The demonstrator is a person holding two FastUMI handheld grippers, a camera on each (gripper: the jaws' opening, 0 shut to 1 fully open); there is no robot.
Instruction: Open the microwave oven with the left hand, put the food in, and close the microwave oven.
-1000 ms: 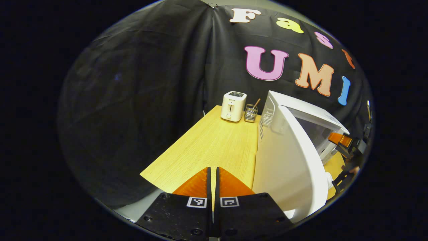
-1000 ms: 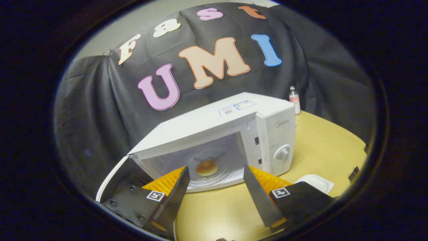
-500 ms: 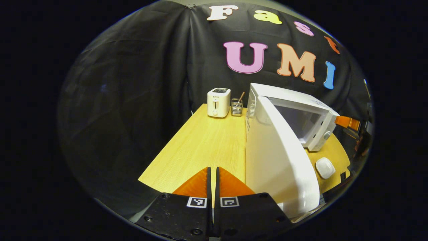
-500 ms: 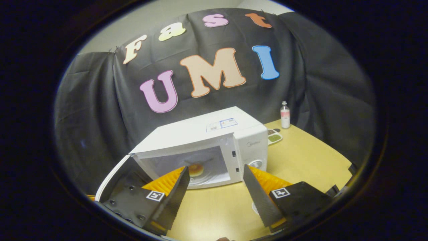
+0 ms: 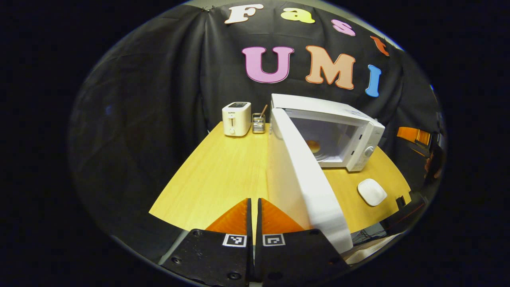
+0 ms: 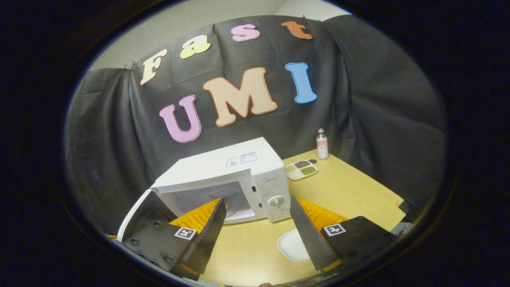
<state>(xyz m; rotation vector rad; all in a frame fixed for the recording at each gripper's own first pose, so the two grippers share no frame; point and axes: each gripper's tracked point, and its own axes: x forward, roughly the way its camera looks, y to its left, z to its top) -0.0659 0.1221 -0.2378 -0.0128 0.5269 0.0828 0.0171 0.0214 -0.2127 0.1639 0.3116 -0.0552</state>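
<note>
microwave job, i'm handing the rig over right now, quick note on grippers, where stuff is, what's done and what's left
Left gripper: fingers together, holding nothing, low at the near table edge beside the open door.
Right gripper: open, empty, in front of the microwave.
Food: round, golden brown, sitting inside the microwave cavity.
White dish: empty on the table in front of the microwave.
Done: door opened, food put in.
Left: swing the door shut with the left gripper.
</note>
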